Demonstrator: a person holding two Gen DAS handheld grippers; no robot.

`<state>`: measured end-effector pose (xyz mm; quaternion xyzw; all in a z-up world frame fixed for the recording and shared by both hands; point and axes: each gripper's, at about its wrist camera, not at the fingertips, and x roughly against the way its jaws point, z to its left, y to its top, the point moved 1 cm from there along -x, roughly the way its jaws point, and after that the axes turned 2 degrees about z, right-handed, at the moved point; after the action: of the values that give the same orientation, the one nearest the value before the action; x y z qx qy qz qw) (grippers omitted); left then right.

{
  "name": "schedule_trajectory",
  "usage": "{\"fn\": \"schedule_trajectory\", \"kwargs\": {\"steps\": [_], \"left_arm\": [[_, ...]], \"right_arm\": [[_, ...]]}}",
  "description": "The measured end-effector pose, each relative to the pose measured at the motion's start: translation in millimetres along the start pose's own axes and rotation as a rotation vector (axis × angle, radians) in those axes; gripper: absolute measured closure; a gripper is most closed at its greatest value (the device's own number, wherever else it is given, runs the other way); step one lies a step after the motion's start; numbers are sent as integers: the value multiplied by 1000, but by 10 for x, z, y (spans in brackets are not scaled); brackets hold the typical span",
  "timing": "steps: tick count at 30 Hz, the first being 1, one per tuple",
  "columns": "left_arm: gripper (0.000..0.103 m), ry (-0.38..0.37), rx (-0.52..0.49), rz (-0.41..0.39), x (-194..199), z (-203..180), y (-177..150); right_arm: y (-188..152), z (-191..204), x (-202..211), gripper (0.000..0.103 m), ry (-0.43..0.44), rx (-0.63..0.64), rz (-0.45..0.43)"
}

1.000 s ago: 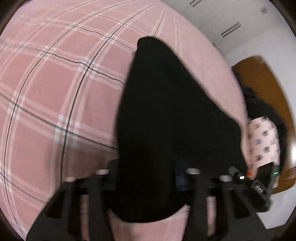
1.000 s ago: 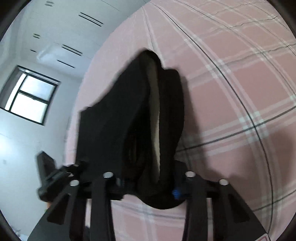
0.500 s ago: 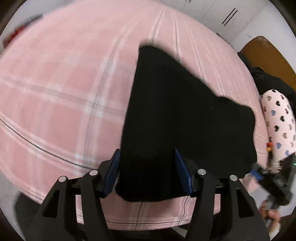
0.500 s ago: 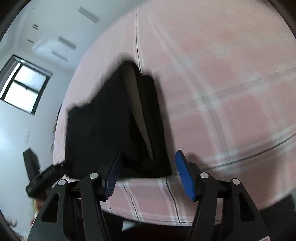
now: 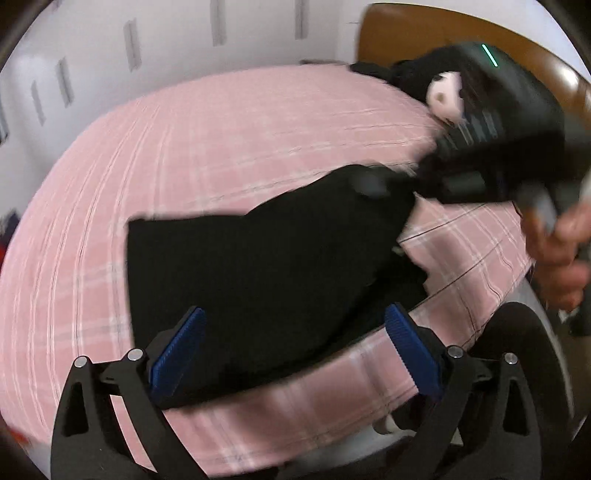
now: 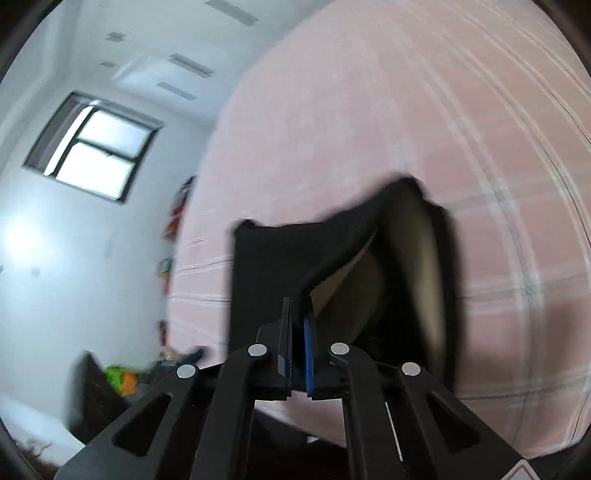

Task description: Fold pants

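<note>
The black pants [image 5: 258, 266] lie partly folded on the pink plaid bed [image 5: 221, 129]. My left gripper [image 5: 295, 350] is open and empty, its blue pads [image 5: 177, 350] just above the near edge of the pants. My right gripper [image 6: 297, 343] is shut on a top layer of the pants [image 6: 280, 266] and lifts it, showing the pale inner lining [image 6: 421, 258]. The right gripper's body [image 5: 498, 140] and the hand holding it show at the right of the left wrist view.
A wooden headboard [image 5: 424, 33] and a dark pile with a pink patterned item [image 5: 443, 96] sit at the bed's far end. A window [image 6: 96, 147] and floor clutter [image 6: 122, 380] lie left of the bed. The bed's near edge [image 5: 314, 435] is just below my left gripper.
Both grippers let go of the pants. My left gripper then drew back and turned right, still open. My right gripper shut again on a top layer and raised it.
</note>
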<state>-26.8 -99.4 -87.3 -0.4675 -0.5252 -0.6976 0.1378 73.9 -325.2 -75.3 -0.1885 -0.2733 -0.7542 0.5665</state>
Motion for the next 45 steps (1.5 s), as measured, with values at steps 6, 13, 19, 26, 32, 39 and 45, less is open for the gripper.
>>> {"fn": "schedule_trajectory", "kwargs": {"steps": [6, 13, 19, 26, 32, 39, 45], "left_arm": [[15, 10, -34, 81, -589, -177, 279], [98, -118, 285, 124, -735, 539, 556], [98, -149, 330, 65, -355, 1018, 857], [98, -174, 345, 85, -300, 976, 791], [98, -186, 295, 99, -198, 737, 775], [89, -235, 217, 245, -556, 132, 361], [34, -232, 311, 170, -252, 351, 229]], "right_arm": [[233, 3, 9, 98, 23, -16, 20], [244, -96, 270, 87, -98, 20, -34], [139, -361, 88, 85, -346, 154, 38], [215, -434, -540, 62, -389, 245, 113], [303, -210, -165, 98, -278, 230, 19], [151, -1039, 43, 94, -346, -16, 11], [31, -918, 579, 54, -122, -119, -127]]}}
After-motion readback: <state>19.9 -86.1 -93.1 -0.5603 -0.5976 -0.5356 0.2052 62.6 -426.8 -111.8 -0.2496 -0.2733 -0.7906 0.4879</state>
